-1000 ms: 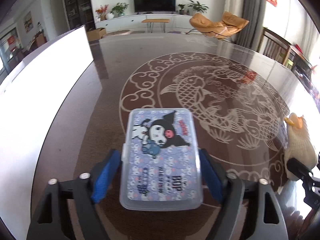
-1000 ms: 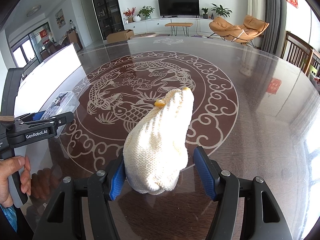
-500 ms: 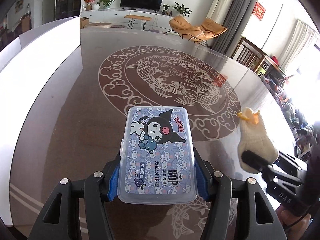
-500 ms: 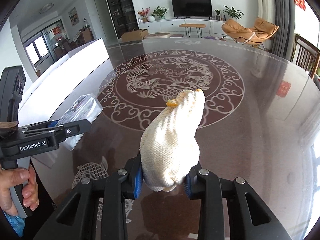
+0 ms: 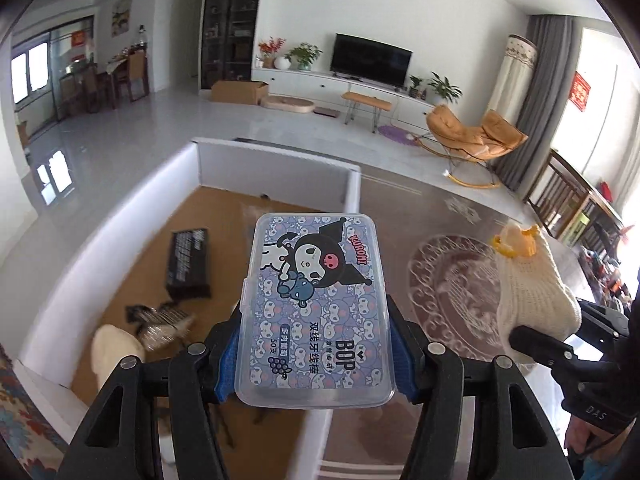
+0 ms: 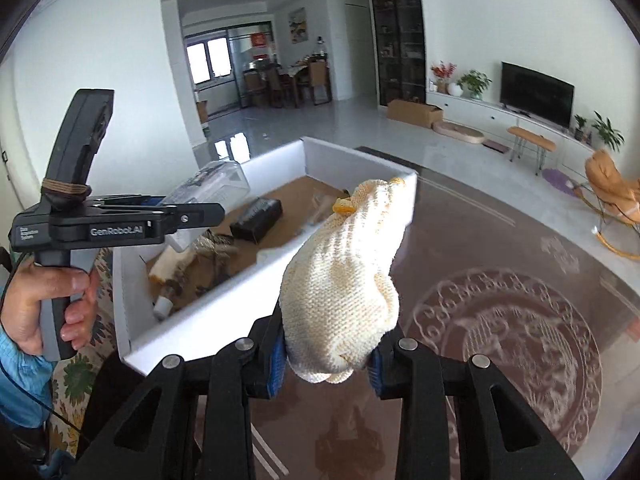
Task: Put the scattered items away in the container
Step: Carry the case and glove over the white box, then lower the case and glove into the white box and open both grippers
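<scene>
Transport of two items toward the white-walled box [image 5: 276, 162], taken here as the landmark. The left gripper [image 5: 316, 356] holds its blue pads against both long sides of a clear floss-pick case [image 5: 318, 308], which is carried flat, lid up, above the box's near right wall, with most of the case over the cardboard floor. The right gripper [image 6: 326, 360] is pinched tight on the cuff end of a knitted cotton glove [image 6: 344, 280], whose yellow-edged tip points up and forward; this glove hangs outside the box, just beyond its right wall and over the patterned table [image 6: 520, 320]. Already inside the box lie a dark packet [image 5: 188, 262], a second pale glove [image 5: 114, 350] and some tangled dark items that are too blurred to identify. Good practice, as a judgement: carry each item fully past the wall, lower it over bare cardboard beyond the dark packet, and part the fingers only when low, so the rigid case does not bounce and the soft glove does not drape across the wall.
</scene>
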Demonstrator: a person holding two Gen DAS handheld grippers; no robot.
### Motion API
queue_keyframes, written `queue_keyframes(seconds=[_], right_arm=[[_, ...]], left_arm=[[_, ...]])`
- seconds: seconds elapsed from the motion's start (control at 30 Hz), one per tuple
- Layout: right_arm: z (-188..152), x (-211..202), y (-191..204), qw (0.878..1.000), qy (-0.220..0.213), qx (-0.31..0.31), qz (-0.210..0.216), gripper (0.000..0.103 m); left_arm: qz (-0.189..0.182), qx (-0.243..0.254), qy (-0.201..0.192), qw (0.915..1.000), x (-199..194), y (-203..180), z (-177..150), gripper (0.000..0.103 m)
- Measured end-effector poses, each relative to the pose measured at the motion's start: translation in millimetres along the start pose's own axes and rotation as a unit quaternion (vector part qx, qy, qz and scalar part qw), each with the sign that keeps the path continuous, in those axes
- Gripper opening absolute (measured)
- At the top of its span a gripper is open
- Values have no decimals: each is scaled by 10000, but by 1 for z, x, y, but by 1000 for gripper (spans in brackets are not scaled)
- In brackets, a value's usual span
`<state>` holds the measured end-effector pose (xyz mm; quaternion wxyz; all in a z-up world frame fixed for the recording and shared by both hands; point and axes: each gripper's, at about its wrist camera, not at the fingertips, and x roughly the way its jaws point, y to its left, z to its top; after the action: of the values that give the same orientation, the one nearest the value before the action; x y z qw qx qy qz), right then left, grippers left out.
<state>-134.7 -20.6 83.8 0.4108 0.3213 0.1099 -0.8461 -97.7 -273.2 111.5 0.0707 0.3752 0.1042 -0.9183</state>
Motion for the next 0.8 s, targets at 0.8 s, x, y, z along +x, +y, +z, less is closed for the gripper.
queue_keyframes(seconds=[0.8], right_arm=[[121, 324, -51, 9683, 2395, -398, -586, 55]], left_arm=[[501, -1095, 1781, 9766, 224, 78, 52, 66]])
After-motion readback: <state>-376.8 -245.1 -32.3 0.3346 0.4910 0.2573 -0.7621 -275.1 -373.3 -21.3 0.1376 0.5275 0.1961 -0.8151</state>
